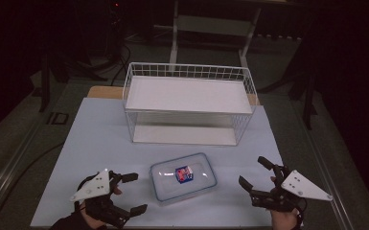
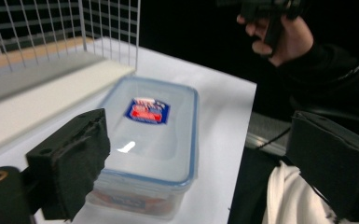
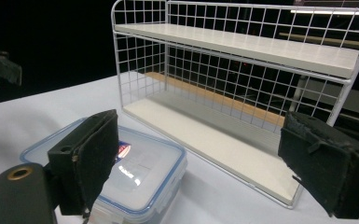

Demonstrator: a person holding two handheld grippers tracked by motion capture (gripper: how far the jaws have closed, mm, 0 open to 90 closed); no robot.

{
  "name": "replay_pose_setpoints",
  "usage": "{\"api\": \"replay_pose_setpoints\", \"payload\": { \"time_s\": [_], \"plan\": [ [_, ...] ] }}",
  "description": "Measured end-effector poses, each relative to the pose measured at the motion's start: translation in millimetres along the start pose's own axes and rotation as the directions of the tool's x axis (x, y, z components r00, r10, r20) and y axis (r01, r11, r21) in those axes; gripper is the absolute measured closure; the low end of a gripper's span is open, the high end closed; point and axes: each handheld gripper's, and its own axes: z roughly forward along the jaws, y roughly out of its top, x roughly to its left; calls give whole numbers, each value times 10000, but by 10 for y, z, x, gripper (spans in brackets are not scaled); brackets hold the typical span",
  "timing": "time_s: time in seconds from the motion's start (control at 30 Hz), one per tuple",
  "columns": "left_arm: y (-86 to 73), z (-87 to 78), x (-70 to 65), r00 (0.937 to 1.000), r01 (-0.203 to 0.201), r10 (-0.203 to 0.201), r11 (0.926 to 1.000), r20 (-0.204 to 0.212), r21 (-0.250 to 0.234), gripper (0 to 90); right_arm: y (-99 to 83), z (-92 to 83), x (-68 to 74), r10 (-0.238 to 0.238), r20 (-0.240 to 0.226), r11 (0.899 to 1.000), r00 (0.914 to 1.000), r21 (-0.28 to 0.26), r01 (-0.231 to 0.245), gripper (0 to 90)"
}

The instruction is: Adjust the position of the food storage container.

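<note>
a clear plastic box (image 1: 183, 178) with a blue-rimmed lid lies flat on the white table (image 1: 96, 139), near its front edge, between the two grippers and touched by neither. a small red and blue label (image 1: 184, 174) sits on the middle of the lid.

the left gripper (image 1: 133, 193) hangs just to the left of the box, jaws wide apart with nothing between them. the right gripper (image 1: 253, 173) hangs on the other side, a little farther off, jaws spread just as wide and empty.

behind the box stands a white wire rack (image 1: 189, 104) with two flat shelves, well apart from the box in the high view.

the left gripper view looks along the length of the box (image 2: 151, 140) and shows a second label low on its near end wall, which the high view does not give; it also shows the person's other hand (image 2: 284, 39) at the top. the right gripper view shows a corner of the box (image 3: 135, 168) and looks through the rack's (image 3: 242, 93) mesh to both shelves, upper and lower.
</note>
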Motion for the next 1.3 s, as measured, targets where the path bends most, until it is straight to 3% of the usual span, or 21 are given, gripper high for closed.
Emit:
{"api": "replay_pose_setpoints", "payload": {
  "time_s": [0.07, 0.17, 0.23, 0.33, 0.47, 0.57, 0.63, 0.73, 0.87, 0.9, 1.3],
  "plan": [
    [-37, 71, -18, 9999, 40, -46, 9994, 166, 349, 177, -2, 5, 3, -5, 42, 10000, 10000, 21, 5, 121],
    [-77, 159, -28, 9990, -66, 28, 9963, 446, 856, 416, -8, 13, -2, 40, 26, 10000, 10000, 60, -40, 122],
    [-94, 215, -38, 9980, -113, 37, 9929, 638, 1184, 502, -12, 16, -3, 74, 28, 9999, 10000, 82, -75, 122],
    [-125, 321, -84, 9961, -449, 304, 9826, 823, 1803, 603, -20, 23, -8, 91, 29, 9999, 10000, 111, -92, 122],
    [-205, 488, -116, 9950, -497, 235, 9601, 974, 2753, 732, -33, 35, -11, 116, -9, 9998, 9999, 155, -115, 123],
    [-269, 576, -109, 9942, -435, 95, 9466, 1072, 3193, 807, -37, 39, -18, 172, -38, 9996, 9998, 216, -171, 127],
    [-289, 619, -107, 9961, -390, 99, 9406, 875, 3372, 844, -37, 39, -21, 213, -68, 9995, 9998, 231, -211, 129],
    [-287, 660, -97, 9976, -290, 57, 9385, 684, 3440, 891, -36, 42, -21, 234, -97, 9995, 9997, 222, -232, 128],
    [-281, 707, -89, 9966, -260, -34, 9358, 828, 3516, 895, -41, 45, -19, 244, -100, 9994, 9997, 237, -241, 128],
    [-280, 738, -97, 9976, -367, 131, 9321, 677, 3603, 895, -43, 47, -20, 249, -112, 9994, 9996, 263, -246, 128],
    [-297, 742, 20, 9990, 167, -304, 9307, 318, 3654, 896, -61, 57, -27, 265, -170, 9993, 9995, 286, -260, 128]
  ]
}}
